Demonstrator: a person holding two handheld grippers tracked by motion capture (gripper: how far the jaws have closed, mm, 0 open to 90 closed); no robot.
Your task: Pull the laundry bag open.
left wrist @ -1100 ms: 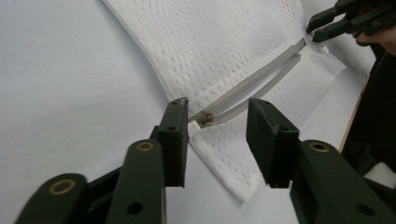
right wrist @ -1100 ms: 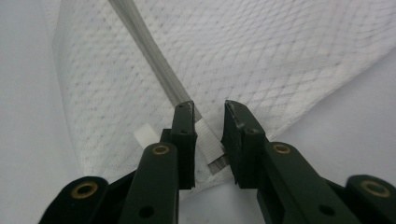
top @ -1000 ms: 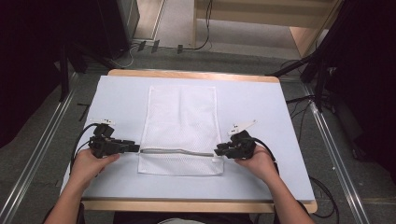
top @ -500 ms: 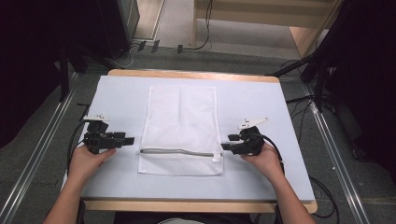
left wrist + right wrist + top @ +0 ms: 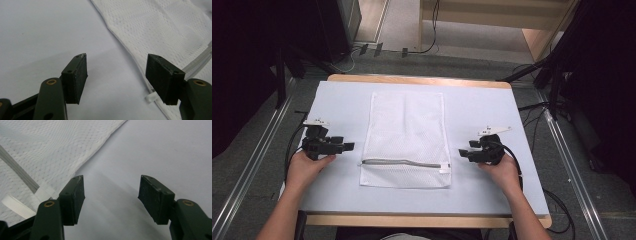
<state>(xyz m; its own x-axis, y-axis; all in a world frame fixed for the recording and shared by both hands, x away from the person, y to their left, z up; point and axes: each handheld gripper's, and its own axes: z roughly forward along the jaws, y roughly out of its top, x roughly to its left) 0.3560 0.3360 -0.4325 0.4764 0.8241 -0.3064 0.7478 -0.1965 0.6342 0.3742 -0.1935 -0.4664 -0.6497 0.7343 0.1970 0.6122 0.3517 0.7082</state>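
A white mesh laundry bag [image 5: 407, 137] lies flat on the pale table cover [image 5: 482, 110], with its grey zipper [image 5: 404, 162] running across near the front end. My left gripper [image 5: 348, 146] rests on the cover a little left of the bag's edge. It is open, its jaws have just been opening, and nothing is between them. In the left gripper view [image 5: 116, 67] the bag [image 5: 160, 27] lies beyond the right jaw. My right gripper [image 5: 462, 154] sits just right of the bag, also open after just opening, and empty. The right gripper view [image 5: 111, 187] shows the bag [image 5: 50, 147] and a white ribbon tab [image 5: 17, 206].
The cover lies on a wooden table [image 5: 422, 220]. Cables [image 5: 557, 215] trail from both grippers off the table's sides. Metal rails [image 5: 257, 165] run along the floor on both sides. Dark equipment stands at the far left and right, and a wooden frame [image 5: 537, 35] stands at the back.
Both grippers were at the bag's side edges by the zipper. They have let go, opened, and drawn outward, the left to the left and the right to the right. The bag lies still.
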